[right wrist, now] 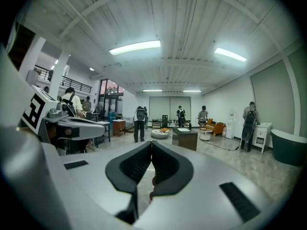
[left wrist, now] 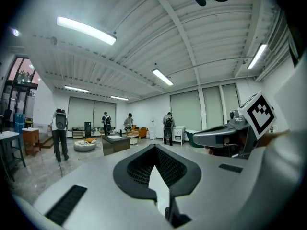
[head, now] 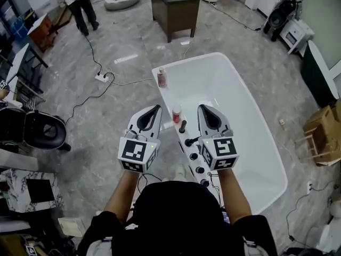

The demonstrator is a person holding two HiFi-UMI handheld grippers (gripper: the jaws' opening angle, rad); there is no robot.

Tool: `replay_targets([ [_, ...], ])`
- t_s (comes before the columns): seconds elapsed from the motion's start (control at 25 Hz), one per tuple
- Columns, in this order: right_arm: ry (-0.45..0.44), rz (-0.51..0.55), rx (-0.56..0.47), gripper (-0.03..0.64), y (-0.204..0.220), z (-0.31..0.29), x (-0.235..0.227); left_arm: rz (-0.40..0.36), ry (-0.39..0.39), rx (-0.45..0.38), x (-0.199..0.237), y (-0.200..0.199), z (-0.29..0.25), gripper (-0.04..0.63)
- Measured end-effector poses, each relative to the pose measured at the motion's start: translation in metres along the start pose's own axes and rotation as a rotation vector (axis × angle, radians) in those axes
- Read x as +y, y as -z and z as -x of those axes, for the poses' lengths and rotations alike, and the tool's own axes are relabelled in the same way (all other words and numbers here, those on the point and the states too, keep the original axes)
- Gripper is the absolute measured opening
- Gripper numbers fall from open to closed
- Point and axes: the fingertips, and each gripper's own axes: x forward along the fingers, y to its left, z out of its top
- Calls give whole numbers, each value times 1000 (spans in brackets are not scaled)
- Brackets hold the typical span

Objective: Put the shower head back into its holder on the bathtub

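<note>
White glossy bathtub (head: 229,89) shows only in your head view, slim black shower head (head: 183,126) upright on its rim; your left gripper (head: 157,108) and right gripper (head: 201,107) both closed tight on nothing.

The tub (head: 250,116) is smooth, glossy white, like acrylic or enamel, with dark knobs (head: 193,156) along its rim. The floor (head: 122,84) is polished grey stone-look tile with a soft sheen. The left gripper (head: 157,109) and right gripper (head: 201,108) have smooth matt grey plastic shells; their pads (left wrist: 139,167) are black, finely ribbed and dull. The 2 cubes (head: 136,152) carry flat black-and-white print. The table (head: 173,12) looks like dark matt wood, the box (head: 325,127) like brown cardboard. The ceiling (right wrist: 153,23) is white ribbed sheet.
</note>
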Motion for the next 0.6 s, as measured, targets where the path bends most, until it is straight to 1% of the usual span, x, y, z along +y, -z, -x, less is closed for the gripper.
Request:
replay_targets([
  [0.12,-2,8,-32,23,-14,2,2,-9,-6,-45,-2,-19,3,14],
  [0.28,-2,20,-64,23,-28,7,4,-6,-24,-84,-3,-35,5,14],
  [0.44,-1,37,-85,23,-36,9,9,-12,-23,-102,-3,-41,9,14],
  [0.6,0,21,-72,23,-42,16,11,-29,-18,-102,-8,-43,11,14],
])
